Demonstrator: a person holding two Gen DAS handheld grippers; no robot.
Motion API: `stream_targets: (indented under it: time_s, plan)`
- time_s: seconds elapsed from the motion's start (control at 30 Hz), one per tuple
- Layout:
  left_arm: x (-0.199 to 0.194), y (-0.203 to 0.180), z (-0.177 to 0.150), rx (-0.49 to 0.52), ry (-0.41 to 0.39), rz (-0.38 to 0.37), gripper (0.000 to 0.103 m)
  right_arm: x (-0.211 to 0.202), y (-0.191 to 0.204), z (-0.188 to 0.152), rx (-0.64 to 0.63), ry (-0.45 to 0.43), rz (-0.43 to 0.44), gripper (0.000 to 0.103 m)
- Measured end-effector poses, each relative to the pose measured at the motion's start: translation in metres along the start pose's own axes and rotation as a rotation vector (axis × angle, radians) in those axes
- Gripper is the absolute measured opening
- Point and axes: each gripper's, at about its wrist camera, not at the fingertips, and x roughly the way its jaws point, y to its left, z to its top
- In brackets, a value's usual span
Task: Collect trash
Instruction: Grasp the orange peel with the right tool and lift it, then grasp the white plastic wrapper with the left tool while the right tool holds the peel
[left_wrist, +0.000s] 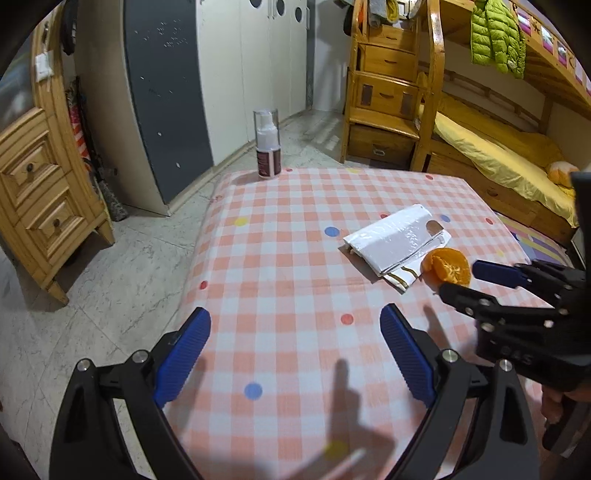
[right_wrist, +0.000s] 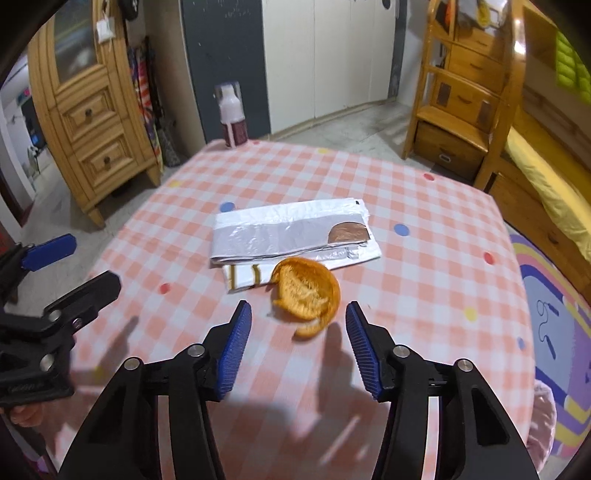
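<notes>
An orange peel lies cupped on the pink checked tablecloth, touching a folded white plastic bag behind it. My right gripper is open, its blue pads on either side of the peel's near edge without pressing on it. In the left wrist view the peel sits at the right beside the bag, with the right gripper reaching it from the right. My left gripper hangs open over bare cloth, well left of the peel, holding nothing. It also shows at the left edge of the right wrist view, left gripper.
A spray bottle stands at the table's far edge. A wooden cabinet is on the left across the tiled floor. A wooden bunk bed with drawer steps stands at the right, and a colourful rug lies beside the table.
</notes>
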Motion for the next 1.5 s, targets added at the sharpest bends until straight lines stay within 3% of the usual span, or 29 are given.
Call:
stream_targets:
  time_s: [0.27, 0.37, 0.5, 0.63, 0.77, 0.87, 0.9, 1.0, 1.2, 1.37, 1.43, 1.5]
  plan:
    - [0.022, -0.018, 0.010, 0.076, 0.017, -0.073, 0.090, 0.008, -0.012, 0.006, 0.004, -0.008, 0.036, 0.020]
    - [0.030, -0.024, 0.017, 0.073, 0.020, -0.090, 0.088, -0.003, -0.021, 0.003, 0.032, -0.027, 0.052, 0.017]
    - [0.042, -0.032, 0.030, 0.070, 0.028, -0.107, 0.076, -0.026, -0.034, -0.003, 0.075, -0.060, 0.012, 0.017]
    - [0.062, -0.041, 0.046, 0.089, 0.043, -0.095, 0.070, -0.047, -0.054, -0.010, 0.146, -0.097, 0.009, 0.017]
    - [0.085, -0.052, 0.056, 0.102, 0.106, -0.091, 0.057, -0.066, -0.066, -0.018, 0.195, -0.120, 0.016, 0.017]
    - [0.084, -0.062, 0.051, 0.143, 0.092, -0.098, 0.042, -0.079, -0.068, -0.026, 0.199, -0.131, 0.017, 0.017]
    - [0.080, -0.065, 0.047, 0.153, 0.087, -0.100, 0.032, -0.085, -0.069, -0.029, 0.206, -0.134, 0.019, 0.017]
    - [0.064, -0.075, 0.033, 0.187, 0.077, -0.092, 0.012, -0.099, -0.070, -0.041, 0.220, -0.143, 0.018, 0.017]
    - [0.010, -0.087, -0.022, 0.197, 0.074, -0.061, 0.011, -0.123, -0.064, -0.076, 0.218, -0.126, 0.000, 0.017]
    - [-0.030, -0.084, -0.063, 0.068, 0.116, -0.075, 0.011, -0.136, -0.057, -0.107, 0.241, -0.102, 0.018, 0.017]
    - [-0.042, -0.085, -0.075, 0.020, 0.134, -0.088, 0.016, -0.141, -0.056, -0.117, 0.249, -0.099, 0.025, 0.017]
    - [-0.054, -0.089, -0.087, 0.019, 0.156, -0.125, 0.034, -0.148, -0.054, -0.124, 0.256, -0.104, 0.025, 0.017]
